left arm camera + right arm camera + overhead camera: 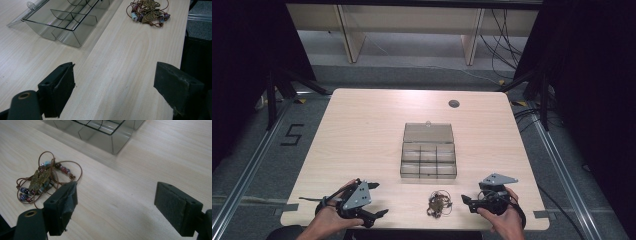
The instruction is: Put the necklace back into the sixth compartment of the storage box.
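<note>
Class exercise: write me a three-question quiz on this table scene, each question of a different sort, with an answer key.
1. True or false: the lid of the clear compartment box is open.
2. What lies between the left gripper and the right gripper: (a) a beaded cord bracelet, (b) a spoon, (c) a cup?
3. Fill in: both grippers' jaws stand ____.

Key: 1 true; 2 a; 3 open.
</note>
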Motion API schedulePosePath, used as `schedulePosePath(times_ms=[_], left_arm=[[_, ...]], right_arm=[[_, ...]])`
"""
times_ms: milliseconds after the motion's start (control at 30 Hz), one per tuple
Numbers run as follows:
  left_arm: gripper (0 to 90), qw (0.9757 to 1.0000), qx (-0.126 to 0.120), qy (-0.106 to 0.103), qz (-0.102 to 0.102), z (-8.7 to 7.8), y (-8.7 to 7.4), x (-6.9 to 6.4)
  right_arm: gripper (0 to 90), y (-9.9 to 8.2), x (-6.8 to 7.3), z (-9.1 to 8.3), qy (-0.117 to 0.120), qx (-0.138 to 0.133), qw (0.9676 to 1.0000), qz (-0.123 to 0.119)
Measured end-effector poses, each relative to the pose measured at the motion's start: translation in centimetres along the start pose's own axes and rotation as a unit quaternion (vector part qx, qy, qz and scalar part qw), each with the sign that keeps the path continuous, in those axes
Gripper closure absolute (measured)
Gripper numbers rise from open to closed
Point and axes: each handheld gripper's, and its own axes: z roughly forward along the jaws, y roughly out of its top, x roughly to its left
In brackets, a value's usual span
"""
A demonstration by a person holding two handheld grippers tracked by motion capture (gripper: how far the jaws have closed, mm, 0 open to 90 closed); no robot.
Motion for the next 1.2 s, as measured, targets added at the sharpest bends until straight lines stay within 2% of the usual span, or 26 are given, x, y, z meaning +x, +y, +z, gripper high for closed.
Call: schedulePosePath(times_ms=[133,167,200,233,267,300,367,400,433,533,667,700,733,767,800,833,867,900,933,1000,1033,1067,1100,1133,1167,1200], left_arm=[[16.3,1.0,0.003,0.001,0.004,0.0,0.0,0.1],[16.3,1.0,0.0,0.002,0.001,0.0,0.0,0.0],[16.3,1.0,0.004,0.001,0.005,0.0,0.0,0.1],[16.3,1.0,0.004,0.0,0.005,0.0,0.0,0.0],[16.3,0.9999,0.003,0.0,0.015,-0.1,0.1,0.1],[16.4,0.9999,0.003,0.0,0.017,-0.1,0.1,0.2],[16.3,1.0,0.004,0.0,0.005,-0.1,0.0,0.0],[16.3,0.9998,0.004,0.0,0.018,-0.1,0.1,0.2],[16.3,0.9999,0.003,0.0,0.017,-0.1,0.1,0.2],[16.3,0.9999,-0.002,0.0,0.012,-0.1,0.1,0.1],[16.3,0.9999,-0.003,0.004,0.012,-0.1,0.1,0.1],[16.3,1.0,-0.004,0.004,0.002,0.0,0.0,0.0],[16.3,1.0,0.003,0.004,0.007,-0.1,0.0,0.1],[16.3,1.0,0.003,0.004,0.008,-0.1,0.0,0.1],[16.3,0.9999,0.007,0.003,0.008,-0.2,0.1,0.1],[16.3,0.9999,0.004,0.003,0.009,-0.2,0.0,0.1],[16.3,1.0,0.0,0.004,0.004,-0.1,0.0,0.1],[16.3,1.0,0.0,0.004,0.005,-0.2,0.0,0.1],[16.3,1.0,0.0,0.004,0.004,-0.2,0.0,0.1],[16.3,1.0,0.0,0.005,0.005,-0.2,0.0,0.1],[16.3,1.0,0.003,0.003,0.006,-0.2,0.1,0.2],[16.3,1.0,-0.001,0.002,0.001,-0.1,0.0,0.1],[16.3,1.0,-0.002,0.002,0.001,-0.1,0.0,0.1],[16.3,1.0,0.0,0.006,0.004,-0.2,0.0,0.1],[16.3,1.0,0.0,0.005,0.004,-0.2,0.0,0.1],[16.3,1.0,0.001,0.005,0.005,-0.2,0.0,0.1]], right_arm=[[21.5,0.1,0.1,-0.1,0.012,0.007,0.9999,0.009],[23.1,0.1,0.0,-0.1,0.007,-0.008,0.9999,-0.001],[22.8,0.4,0.2,-0.3,0.019,-0.006,0.9998,0.002],[22.8,0.4,0.2,-0.3,0.017,-0.009,0.9998,-0.006],[22.8,0.5,0.4,-0.5,0.01,-0.003,0.9999,0.0],[23.0,0.5,0.5,-0.5,0.014,-0.001,0.9999,0.0],[23.6,0.5,0.4,-0.5,0.01,-0.003,0.9999,-0.008],[23.7,0.5,0.5,-0.6,0.011,-0.001,0.9999,0.0],[23.7,0.5,0.4,-0.5,0.01,-0.004,0.9999,-0.01],[23.7,0.4,0.4,-0.5,0.011,-0.003,0.9999,-0.01],[23.7,0.6,0.7,-0.7,0.022,0.007,0.9997,0.008],[23.7,0.6,0.7,-0.7,0.023,0.011,0.9996,0.009],[23.7,0.6,0.6,-0.6,0.024,0.004,0.9997,-0.01],[23.7,0.6,0.6,-0.6,0.024,0.004,0.9997,-0.01],[23.7,0.7,1.0,-0.7,0.031,0.012,0.9994,0.012],[23.7,0.7,0.8,-0.7,0.019,0.015,0.9996,-0.012],[23.7,0.8,0.8,-0.6,0.025,0.007,0.9995,-0.016],[23.7,0.9,1.0,-0.7,0.029,0.014,0.9995,-0.009],[23.5,1.1,1.2,-0.6,0.025,0.015,0.9994,-0.018],[23.4,1.2,1.4,-0.7,0.029,0.018,0.9993,-0.012],[23.4,1.2,1.3,-0.5,0.03,0.014,0.9992,-0.023],[23.4,1.3,1.6,-0.6,0.035,0.018,0.9992,-0.01],[23.6,1.4,1.9,-0.2,0.041,0.007,0.9991,-0.008],[23.6,1.5,1.8,-0.4,0.04,0.021,0.9988,-0.019],[23.6,1.5,1.8,-0.4,0.04,0.021,0.9988,-0.019],[23.6,1.5,2.1,-0.1,0.043,0.008,0.999,-0.006]])
